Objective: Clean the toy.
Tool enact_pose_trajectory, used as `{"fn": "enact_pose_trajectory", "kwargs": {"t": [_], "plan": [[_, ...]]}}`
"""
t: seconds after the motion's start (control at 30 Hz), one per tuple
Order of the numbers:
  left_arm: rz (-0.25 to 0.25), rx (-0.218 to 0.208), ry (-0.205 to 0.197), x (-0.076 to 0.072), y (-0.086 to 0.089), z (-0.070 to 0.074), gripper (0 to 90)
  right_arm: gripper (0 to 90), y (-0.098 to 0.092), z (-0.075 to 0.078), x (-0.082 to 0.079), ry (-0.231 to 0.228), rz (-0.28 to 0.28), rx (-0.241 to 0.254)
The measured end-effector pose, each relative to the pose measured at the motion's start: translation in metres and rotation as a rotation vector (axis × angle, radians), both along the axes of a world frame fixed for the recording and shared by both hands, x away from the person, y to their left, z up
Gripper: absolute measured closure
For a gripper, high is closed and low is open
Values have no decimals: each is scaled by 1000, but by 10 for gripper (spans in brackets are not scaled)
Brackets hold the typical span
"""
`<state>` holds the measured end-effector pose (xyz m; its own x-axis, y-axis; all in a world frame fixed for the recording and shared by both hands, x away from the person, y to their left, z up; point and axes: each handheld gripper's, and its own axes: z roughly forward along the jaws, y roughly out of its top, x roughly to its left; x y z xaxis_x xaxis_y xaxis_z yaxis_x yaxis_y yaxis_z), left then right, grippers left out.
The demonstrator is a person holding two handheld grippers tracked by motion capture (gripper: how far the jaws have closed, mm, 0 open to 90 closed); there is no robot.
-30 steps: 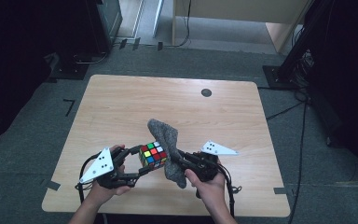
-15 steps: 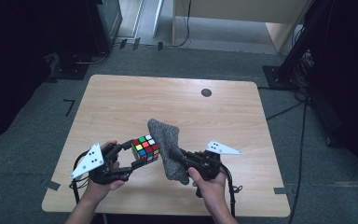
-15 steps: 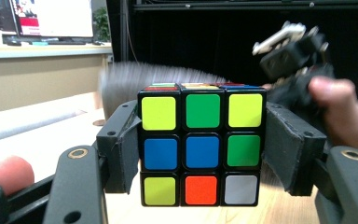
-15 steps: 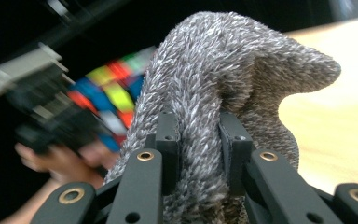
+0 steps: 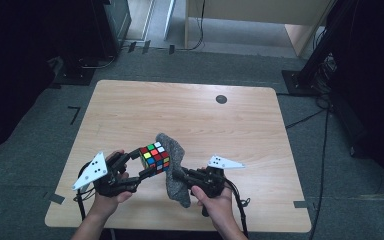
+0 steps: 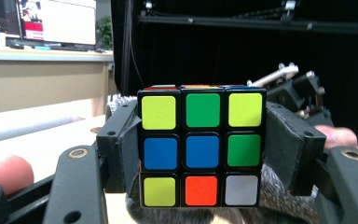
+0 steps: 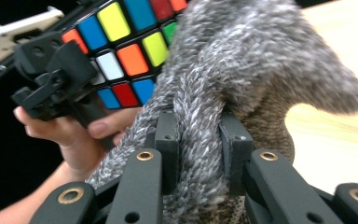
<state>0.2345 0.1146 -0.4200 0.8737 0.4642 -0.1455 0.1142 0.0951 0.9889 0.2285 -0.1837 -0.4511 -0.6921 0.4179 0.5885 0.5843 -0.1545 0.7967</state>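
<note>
Near edge of the worktop (image 5: 130, 105) — left hand-held gripper (image 5: 139, 165) clamped tight on the Rubik's cube (image 5: 155, 157), pads on two opposite faces, cube lifted clear of the wood. In the left gripper view the cube (image 6: 202, 150) sits square between the jaws, yellow-green-yellow row on top. Right hand-held gripper (image 5: 182, 175) pinched shut on a bunched fold of the grey fuzzy cloth (image 5: 175, 167), the cloth's long axis running from the person's side away across the worktop. The cloth (image 7: 242, 70) presses the cube's right-hand side, so the cube lies just left of the right hand-held gripper, touching the cloth. Likely wiping the cube — the right hand does the stroke. Farther off: a dark round hole (image 5: 221, 99).
</note>
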Motion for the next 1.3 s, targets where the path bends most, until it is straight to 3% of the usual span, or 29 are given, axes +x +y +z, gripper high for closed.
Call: {"fn": "enact_pose_trajectory", "kwargs": {"t": [0.13,0.23,0.37,0.5,0.6,0.87,1.07,1.17,1.23,1.3], "plan": [[7,-48,16,1,3,0,347,741,7,-5,-2,6,18,49],[24,-53,5,0,4,2,347,740,10,-9,-3,17,19,85],[34,-71,-1,-1,4,4,348,740,14,-13,-3,46,6,54],[32,-60,-3,-2,1,1,347,742,17,-16,-4,80,32,111],[29,-51,-5,-2,-3,-1,347,745,22,-15,-6,57,46,124],[18,-51,7,-2,-6,-4,347,748,31,-15,-12,-17,60,86],[27,-40,-1,-2,-5,-3,347,744,46,-12,-21,-121,122,-34],[42,-54,-3,-1,2,0,347,742,42,-11,-19,-154,91,-101],[47,-73,1,1,7,2,347,744,33,-9,-16,-170,11,-165],[45,-85,9,1,7,1,347,746,25,-8,-12,-148,-52,-135]]}}
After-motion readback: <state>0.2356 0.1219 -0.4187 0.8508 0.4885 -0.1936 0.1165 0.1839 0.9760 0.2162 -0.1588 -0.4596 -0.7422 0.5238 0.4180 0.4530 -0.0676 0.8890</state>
